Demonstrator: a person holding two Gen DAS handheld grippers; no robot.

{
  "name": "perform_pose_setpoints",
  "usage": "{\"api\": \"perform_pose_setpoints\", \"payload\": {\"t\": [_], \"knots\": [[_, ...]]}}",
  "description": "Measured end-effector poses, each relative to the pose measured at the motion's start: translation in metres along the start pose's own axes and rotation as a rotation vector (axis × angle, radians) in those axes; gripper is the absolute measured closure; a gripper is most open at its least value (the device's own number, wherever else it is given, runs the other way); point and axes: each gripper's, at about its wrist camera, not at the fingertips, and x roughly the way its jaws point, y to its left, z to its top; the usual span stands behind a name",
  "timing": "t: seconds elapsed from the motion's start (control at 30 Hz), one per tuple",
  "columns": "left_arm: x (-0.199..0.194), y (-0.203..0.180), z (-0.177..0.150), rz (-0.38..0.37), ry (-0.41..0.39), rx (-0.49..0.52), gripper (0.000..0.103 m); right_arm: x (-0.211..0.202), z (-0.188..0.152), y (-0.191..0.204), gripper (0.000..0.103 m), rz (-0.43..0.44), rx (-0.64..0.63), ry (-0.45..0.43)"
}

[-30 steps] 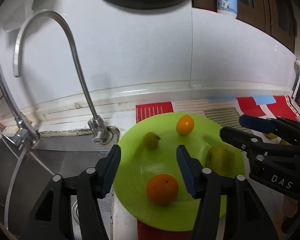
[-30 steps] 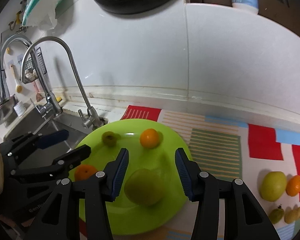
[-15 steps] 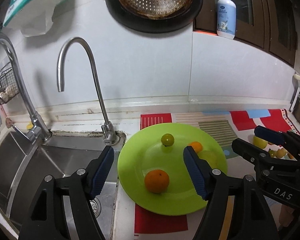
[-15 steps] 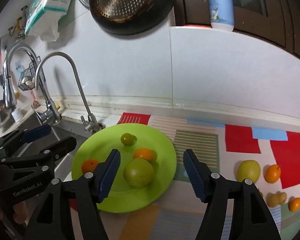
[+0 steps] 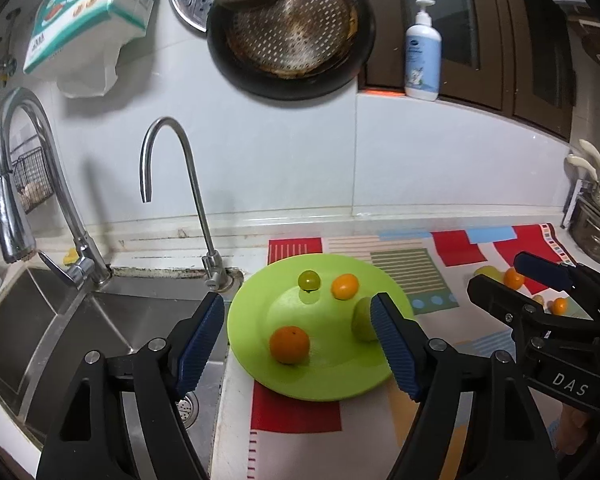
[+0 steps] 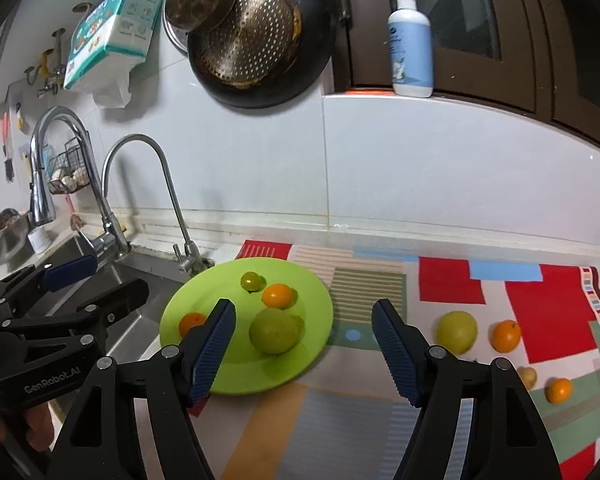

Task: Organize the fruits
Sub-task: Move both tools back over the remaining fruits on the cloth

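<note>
A lime-green plate (image 5: pixel 332 384) (image 6: pixel 308 356) lies on the patterned mat beside the sink. On it rest an orange (image 5: pixel 289 345) (image 6: pixel 191 323), a smaller orange (image 5: pixel 344 286) (image 6: pixel 277 295), a small green fruit (image 5: pixel 309 280) (image 6: pixel 251 281) and a large green fruit (image 6: pixel 274 331) (image 5: pixel 360 320). My left gripper (image 5: pixel 298 344) hovers above the plate's near side, jaws opening, nothing between them. My right gripper (image 6: pixel 302 350) hangs over the plate's right edge, jaws opening and empty. On the mat to the right lie a green fruit (image 6: pixel 457 331), an orange (image 6: pixel 507 335), a small orange (image 6: pixel 559 390) and a small yellowish fruit (image 6: pixel 528 376).
A steel sink (image 5: pixel 60 332) with two curved taps (image 5: pixel 172 184) (image 5: pixel 32 184) sits left of the plate. A dark pan (image 5: pixel 292 28) and a tissue pack (image 5: pixel 88 12) hang on the wall. A soap bottle (image 5: pixel 422 56) stands on the sill. Pots (image 5: pixel 596 224) stand far right.
Both grippers have opened wider and pulled back and up from the plate. The large green fruit that sat between the right gripper's jaws now lies free on the plate.
</note>
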Motion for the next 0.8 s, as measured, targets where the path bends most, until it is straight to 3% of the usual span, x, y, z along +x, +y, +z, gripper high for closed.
{"api": "perform_pose_setpoints", "payload": {"t": [0.8], "knots": [[-0.062,-0.081,-0.005,-0.063,-0.076,0.014,0.024,-0.090,-0.024,-0.064,0.026,-0.076,0.049,-0.072]]}}
